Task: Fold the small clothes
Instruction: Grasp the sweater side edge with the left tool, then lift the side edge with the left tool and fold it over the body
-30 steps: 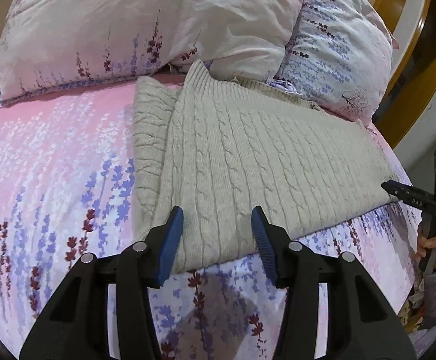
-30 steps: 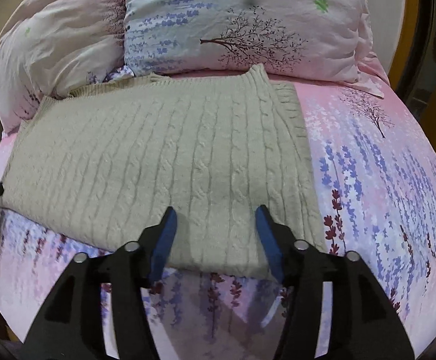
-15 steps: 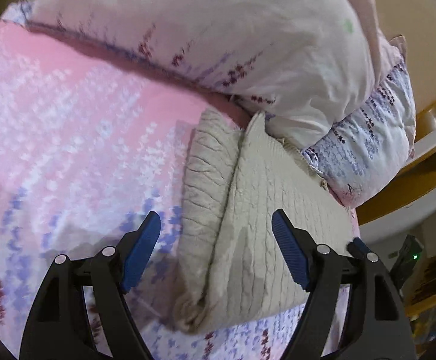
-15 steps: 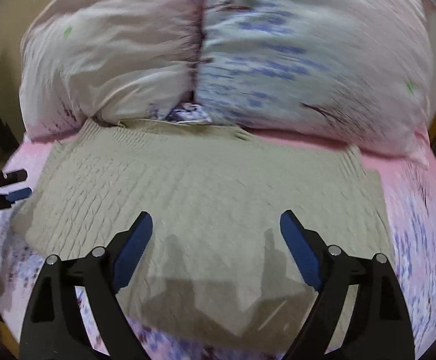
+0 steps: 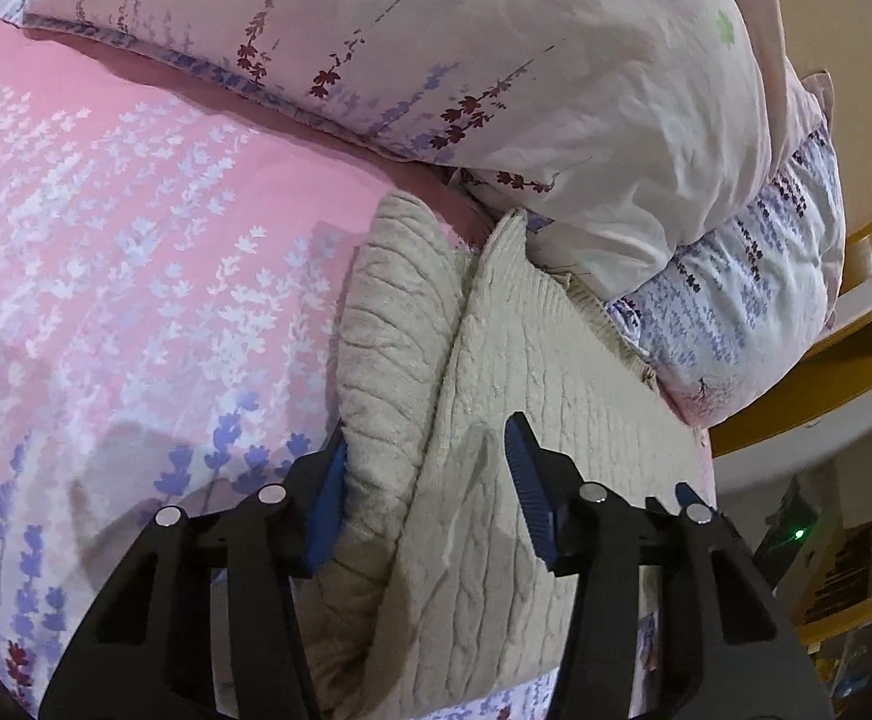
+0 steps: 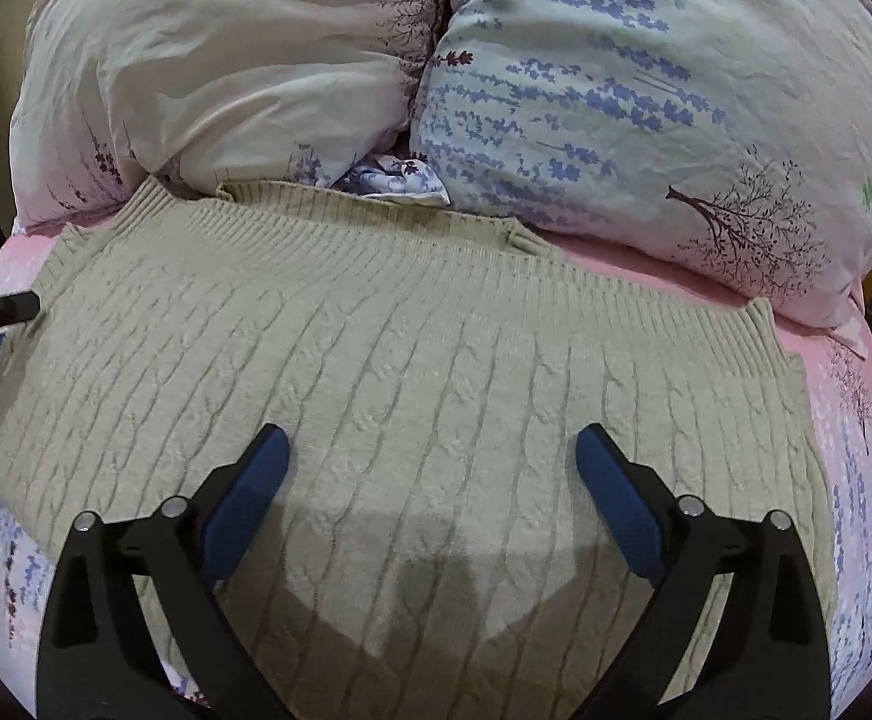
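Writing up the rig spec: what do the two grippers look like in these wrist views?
Both match. The left gripper and the right gripper each have two black plastic arms with triangular cut-outs and round silver pins at the joints. The fingers carry blue pads, ribbed on the left gripper; the right's fingers look smooth from this angle. No cables, markings or sleeves show.

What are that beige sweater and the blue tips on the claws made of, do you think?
The sweater looks like thick, matte cable-knit yarn, wool or acrylic: twisted cable columns and a ribbed edge show. The blue pads look like ridged rubber or soft plastic, dull-finished; the left wrist view shows fine ridges, but I cannot say for certain.
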The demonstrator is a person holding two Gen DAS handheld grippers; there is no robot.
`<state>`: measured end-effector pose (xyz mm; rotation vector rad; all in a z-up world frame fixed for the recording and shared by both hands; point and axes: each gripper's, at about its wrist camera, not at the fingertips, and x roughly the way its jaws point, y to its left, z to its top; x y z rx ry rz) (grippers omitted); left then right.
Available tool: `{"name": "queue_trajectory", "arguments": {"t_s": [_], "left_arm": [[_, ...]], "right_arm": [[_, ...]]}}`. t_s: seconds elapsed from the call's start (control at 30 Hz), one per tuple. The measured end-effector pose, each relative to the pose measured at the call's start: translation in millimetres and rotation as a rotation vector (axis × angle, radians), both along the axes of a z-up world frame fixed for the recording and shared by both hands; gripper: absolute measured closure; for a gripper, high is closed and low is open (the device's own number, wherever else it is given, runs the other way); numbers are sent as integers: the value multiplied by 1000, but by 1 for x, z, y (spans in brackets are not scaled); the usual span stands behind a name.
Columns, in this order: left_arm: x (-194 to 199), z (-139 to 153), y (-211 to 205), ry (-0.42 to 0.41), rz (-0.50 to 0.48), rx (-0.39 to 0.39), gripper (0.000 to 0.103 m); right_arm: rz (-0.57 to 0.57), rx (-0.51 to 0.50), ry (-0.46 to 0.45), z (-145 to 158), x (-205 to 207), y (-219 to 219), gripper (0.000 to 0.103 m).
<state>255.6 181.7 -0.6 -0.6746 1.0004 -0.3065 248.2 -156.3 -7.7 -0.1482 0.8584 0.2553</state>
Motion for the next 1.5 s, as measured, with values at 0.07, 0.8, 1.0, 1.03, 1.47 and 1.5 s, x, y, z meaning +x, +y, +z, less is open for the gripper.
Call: {"name": "queue_trajectory", "arguments": {"t_s": [0.07, 0.8, 1.0, 1.03, 1.47, 1.5], "left_arm": [[1, 0, -3, 5, -4, -4, 53], [15, 64, -110, -137, -173, -403, 84], [24, 59, -188, -123, -282, -443, 84], [26, 55, -206, -113, -309, -440, 84], [21, 43, -270, -53, -503, -525, 31], [19, 50, -260, -87, -487, -495, 28]], "right_arm": [[-2, 8, 0, -3, 2, 0, 3], [56, 90, 36, 9, -6, -32, 2], [15, 271, 51, 20, -27, -100, 2], [5, 321, 59, 21, -30, -114, 2], [-61, 853, 212, 14, -25, -211, 3], [-58, 844, 221, 14, -23, -208, 5]]}}
